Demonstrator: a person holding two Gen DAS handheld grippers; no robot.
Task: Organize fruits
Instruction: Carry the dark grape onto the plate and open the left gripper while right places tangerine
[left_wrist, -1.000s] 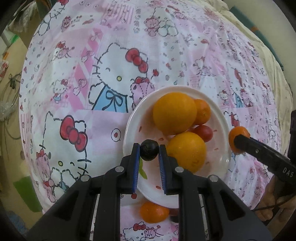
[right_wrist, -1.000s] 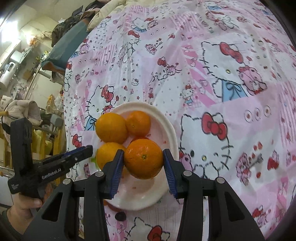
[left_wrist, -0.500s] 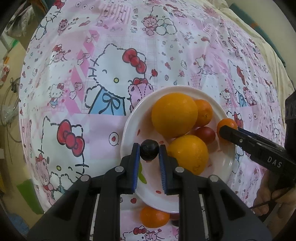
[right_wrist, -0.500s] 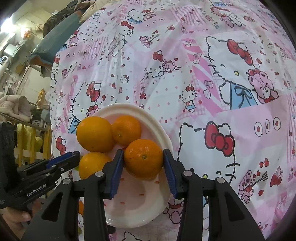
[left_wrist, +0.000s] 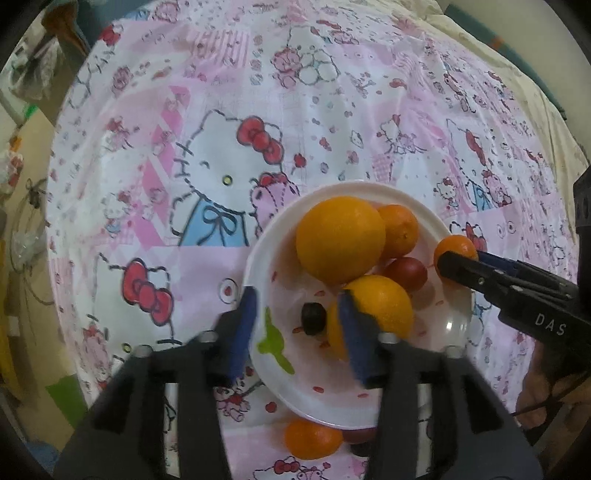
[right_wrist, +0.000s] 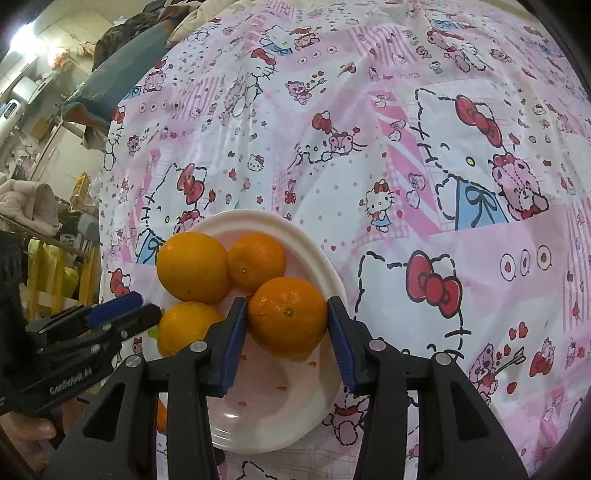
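Note:
A white plate (left_wrist: 452, 347) sits on the Hello Kitty cloth and holds a big orange (left_wrist: 340, 238), a second orange (left_wrist: 384, 306), a tangerine (left_wrist: 400, 229) and a red plum (left_wrist: 406, 271). My left gripper (left_wrist: 299, 325) is open over the plate's near side, its blue pads blurred. A small dark berry (left_wrist: 313, 318) lies free between them on the plate. My right gripper (right_wrist: 286, 332) is shut on an orange tangerine (right_wrist: 288, 315) just above the plate (right_wrist: 317, 251). It shows in the left wrist view (left_wrist: 456, 254) at the plate's right rim.
A loose tangerine (left_wrist: 312, 437) and a dark red fruit (left_wrist: 356, 435) lie on the cloth just in front of the plate. The pink cloth spreads far beyond it. Room clutter (right_wrist: 40, 206) lies past the bed's left edge.
My left gripper has opened and let go of the dark berry, which now rests on the plate. My right gripper has carried its tangerine further in over the plate.

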